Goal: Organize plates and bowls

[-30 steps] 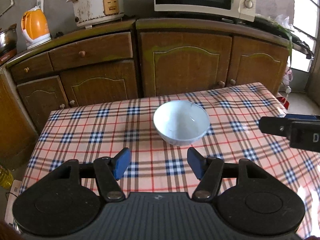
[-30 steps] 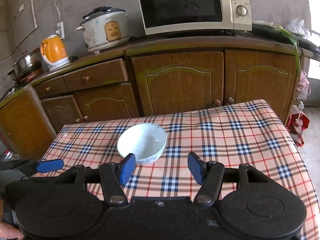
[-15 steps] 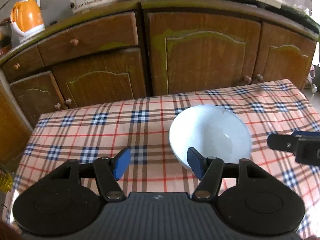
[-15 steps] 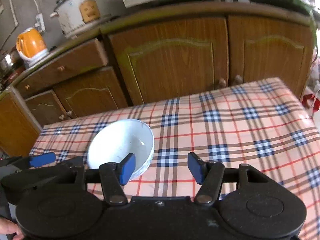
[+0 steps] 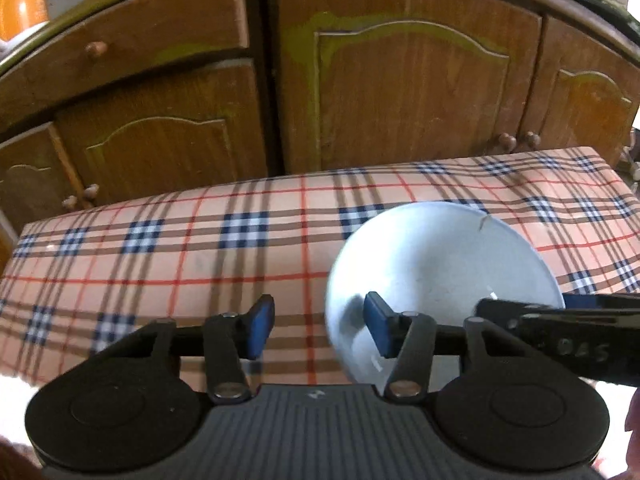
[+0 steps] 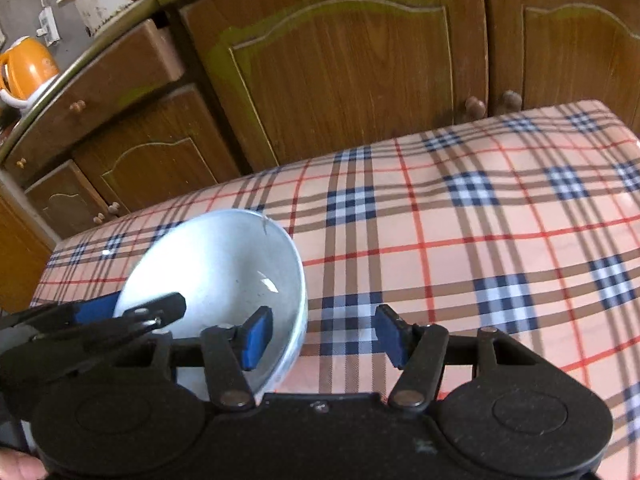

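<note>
**Closing in on the bowl from both sides**

Nearest, left gripper [image 5: 316,330] straddling the left rim of the bowl [image 5: 440,276], one pad inside, one outside; jaws closing, rim between them, not yet pinched. Right gripper [image 6: 322,336] likewise astride the right rim, jaws apart, gripping nothing. Bowl upright on the checked table [image 6: 480,220], roughly mid-table, a crack visible at its far rim. Beyond, wooden cabinets [image 5: 400,92].

Step in hand, seemingly: taking hold of the bowl. Next: squeeze gently on the rim, lift level, mind the crack.
</note>
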### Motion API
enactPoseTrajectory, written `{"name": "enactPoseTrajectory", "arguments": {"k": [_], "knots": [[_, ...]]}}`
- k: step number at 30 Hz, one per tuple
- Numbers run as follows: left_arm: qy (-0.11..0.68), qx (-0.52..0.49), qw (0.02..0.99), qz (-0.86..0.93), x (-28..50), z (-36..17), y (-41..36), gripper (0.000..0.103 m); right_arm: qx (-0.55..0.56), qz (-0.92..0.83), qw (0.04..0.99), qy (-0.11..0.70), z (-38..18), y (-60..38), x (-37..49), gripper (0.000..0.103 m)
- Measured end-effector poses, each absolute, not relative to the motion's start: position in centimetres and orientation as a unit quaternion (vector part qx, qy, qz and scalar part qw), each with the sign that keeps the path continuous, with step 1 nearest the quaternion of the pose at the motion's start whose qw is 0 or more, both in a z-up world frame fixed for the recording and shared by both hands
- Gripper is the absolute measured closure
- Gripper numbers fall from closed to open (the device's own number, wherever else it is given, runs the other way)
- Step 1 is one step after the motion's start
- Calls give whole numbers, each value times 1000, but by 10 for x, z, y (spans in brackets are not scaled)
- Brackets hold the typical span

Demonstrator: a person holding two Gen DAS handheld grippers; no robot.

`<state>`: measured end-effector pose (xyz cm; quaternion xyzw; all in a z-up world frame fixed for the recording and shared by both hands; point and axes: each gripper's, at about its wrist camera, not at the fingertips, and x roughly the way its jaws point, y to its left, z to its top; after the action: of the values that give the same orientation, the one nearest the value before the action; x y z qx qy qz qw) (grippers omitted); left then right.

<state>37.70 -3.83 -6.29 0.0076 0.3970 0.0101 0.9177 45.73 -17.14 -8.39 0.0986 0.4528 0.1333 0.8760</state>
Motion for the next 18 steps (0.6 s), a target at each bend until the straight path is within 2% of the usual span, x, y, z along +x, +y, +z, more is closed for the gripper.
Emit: {"name": "enactPoseTrajectory", "arguments": {"k": [2, 4, 5, 6, 10, 18], "knots": [[391, 10, 921, 3, 378, -63, -41, 55, 114, 137, 874, 451, -88, -171, 460, 36], [389, -5, 921, -12, 380, -65, -40, 62, 137, 150, 871, 447, -89, -171, 461, 52], [390, -13, 921, -23, 380, -66, -40, 68, 150, 162, 867, 448, -89, -171, 460, 72], [390, -18, 920, -33, 380, -67, -41, 70, 155, 165, 865, 448, -88, -169, 460, 76], [387, -33, 921, -33, 372, -67, -38, 75, 169, 151, 866, 445, -87, -170, 454, 77], [389, -36, 920, -40, 346, -55, -44, 79, 154, 148, 872, 440, -73, -177, 432, 77]]}}
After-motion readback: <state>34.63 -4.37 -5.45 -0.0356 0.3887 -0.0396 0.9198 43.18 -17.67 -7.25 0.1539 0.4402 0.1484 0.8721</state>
